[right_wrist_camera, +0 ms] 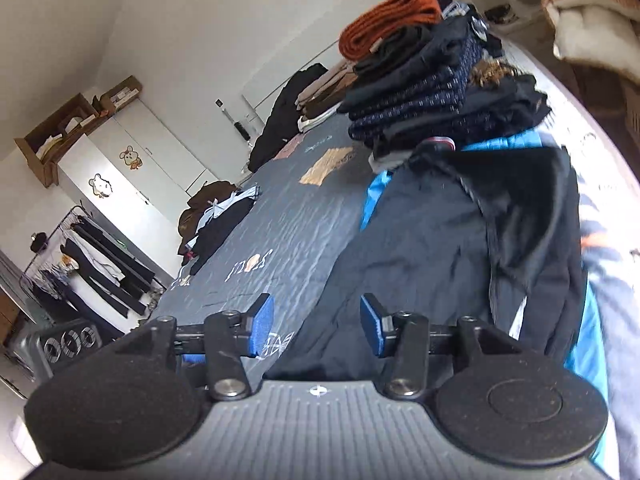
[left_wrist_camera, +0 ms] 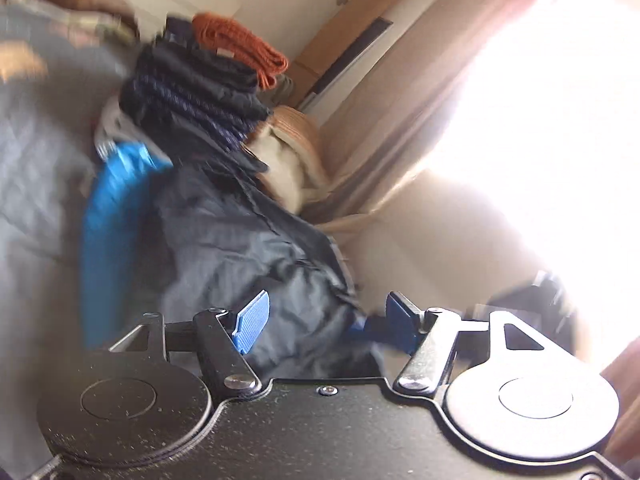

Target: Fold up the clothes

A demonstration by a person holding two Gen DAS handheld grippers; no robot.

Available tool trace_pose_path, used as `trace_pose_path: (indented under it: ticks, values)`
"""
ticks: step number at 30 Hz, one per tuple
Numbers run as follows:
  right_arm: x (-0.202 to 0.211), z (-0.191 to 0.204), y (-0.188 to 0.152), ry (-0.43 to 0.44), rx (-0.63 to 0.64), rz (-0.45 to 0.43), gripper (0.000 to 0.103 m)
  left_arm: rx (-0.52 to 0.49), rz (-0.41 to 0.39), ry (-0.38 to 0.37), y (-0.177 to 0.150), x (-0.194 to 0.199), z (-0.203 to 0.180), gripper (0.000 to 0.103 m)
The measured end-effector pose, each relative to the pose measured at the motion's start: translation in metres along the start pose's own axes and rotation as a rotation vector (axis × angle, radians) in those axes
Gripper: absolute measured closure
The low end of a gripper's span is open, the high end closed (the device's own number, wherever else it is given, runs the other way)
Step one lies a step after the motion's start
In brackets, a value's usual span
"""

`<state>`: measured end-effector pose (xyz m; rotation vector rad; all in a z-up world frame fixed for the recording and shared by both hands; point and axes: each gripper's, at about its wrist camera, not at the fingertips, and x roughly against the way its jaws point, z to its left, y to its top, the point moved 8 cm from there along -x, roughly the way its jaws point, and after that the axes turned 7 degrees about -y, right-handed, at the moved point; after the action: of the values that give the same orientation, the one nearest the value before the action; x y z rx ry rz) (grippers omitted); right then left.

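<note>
A dark navy garment point(right_wrist_camera: 440, 240) with a bright blue lining point(right_wrist_camera: 372, 196) lies crumpled on the grey-blue bed cover point(right_wrist_camera: 288, 220). Behind it stands a stack of folded dark clothes point(right_wrist_camera: 432, 92) with a folded orange knit point(right_wrist_camera: 388, 20) on top. My right gripper point(right_wrist_camera: 316, 326) hovers open over the garment's near edge, nothing pressed between its blue pads. In the blurred left wrist view the same garment point(left_wrist_camera: 248, 248), its blue lining point(left_wrist_camera: 112, 232) and the stack point(left_wrist_camera: 200, 92) appear. My left gripper point(left_wrist_camera: 326, 320) stands open just above the cloth, with no pad pressing on it.
A pile of dark clothes point(right_wrist_camera: 216, 220) lies at the bed's far side and more garments point(right_wrist_camera: 296, 108) at its head. A white wardrobe point(right_wrist_camera: 120, 184) and a clothes rack point(right_wrist_camera: 92, 264) stand beyond. A beige curtain point(left_wrist_camera: 420, 92) and a glaring window point(left_wrist_camera: 552, 120) are on the right.
</note>
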<state>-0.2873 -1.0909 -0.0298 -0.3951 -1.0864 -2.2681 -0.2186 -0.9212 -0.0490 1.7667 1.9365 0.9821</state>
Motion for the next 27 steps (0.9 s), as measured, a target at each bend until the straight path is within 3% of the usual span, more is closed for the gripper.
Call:
trace_pose_path:
  ticks: [5,8,11,16,18,22,27]
  values:
    - [-0.003,-0.027,-0.044,-0.030,-0.048,0.069,0.056,0.248,0.062,-0.114,-0.010,-0.030,0.040,0.040]
    - [-0.008,-0.050,-0.063,-0.074,-0.070,0.103,0.059,0.304,0.177,-0.068,-0.030,-0.047,0.067,0.039]
    - [-0.006,-0.072,-0.075,-0.062,-0.115,0.117,0.064,0.321,0.220,-0.080,-0.044,-0.047,0.080,0.040]
    - [-0.001,-0.083,-0.086,-0.049,-0.115,0.123,0.069,0.308,0.242,-0.086,-0.035,-0.035,0.073,0.039]
    - [0.000,-0.081,-0.086,-0.047,-0.097,0.118,0.069,0.289,0.230,-0.130,-0.021,-0.036,0.062,0.038]
    - [0.003,-0.079,-0.085,-0.041,-0.076,0.114,0.069,0.242,0.255,-0.152,0.011,-0.062,0.050,0.031]
    - [0.006,-0.079,-0.085,-0.038,-0.073,0.114,0.069,0.259,0.339,-0.147,0.038,-0.115,0.063,0.031]
